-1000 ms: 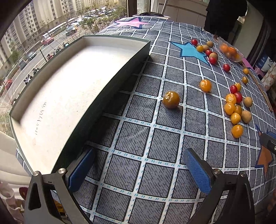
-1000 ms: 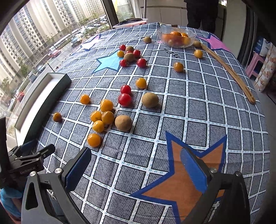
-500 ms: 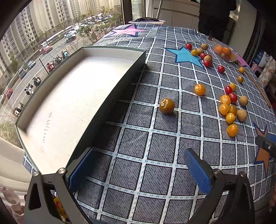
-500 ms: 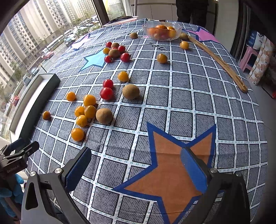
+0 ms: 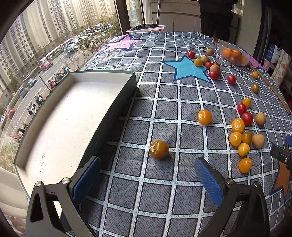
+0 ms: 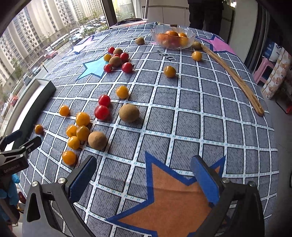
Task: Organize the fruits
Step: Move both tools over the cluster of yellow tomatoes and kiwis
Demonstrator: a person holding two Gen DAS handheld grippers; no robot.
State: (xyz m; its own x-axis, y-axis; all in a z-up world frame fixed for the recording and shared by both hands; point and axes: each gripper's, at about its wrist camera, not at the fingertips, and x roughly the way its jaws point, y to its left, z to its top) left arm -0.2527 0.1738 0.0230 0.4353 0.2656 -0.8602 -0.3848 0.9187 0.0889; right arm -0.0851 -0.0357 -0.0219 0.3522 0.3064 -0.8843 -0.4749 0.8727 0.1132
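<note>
Yellow and red cherry tomatoes and brown kiwis lie scattered over the checked tablecloth. A lone orange tomato point(image 5: 159, 149) sits just ahead of my left gripper point(image 5: 147, 177), which is open and empty beside the shallow dark-walled tray point(image 5: 113, 113). My right gripper point(image 6: 144, 177) is open and empty over the orange star point(image 6: 173, 198). Ahead and left of it lies a cluster of yellow tomatoes point(image 6: 78, 131), a kiwi point(image 6: 97, 140), a second kiwi point(image 6: 129, 113) and red tomatoes point(image 6: 101, 112). The left gripper's tip point(image 6: 20, 149) shows at the right wrist view's left edge.
A glass bowl point(image 6: 189, 39) of oranges stands at the table's far end. A long wooden stick point(image 6: 235, 78) lies along the right side. More tomatoes and kiwis point(image 6: 116, 61) crowd the blue star. A person in dark clothes point(image 6: 206, 12) stands beyond the table. Windows line the left.
The left gripper has swung so the lone orange tomato now lies closer, between its fingers' line. The right gripper has pulled back slightly, then tilted; both stay open.
</note>
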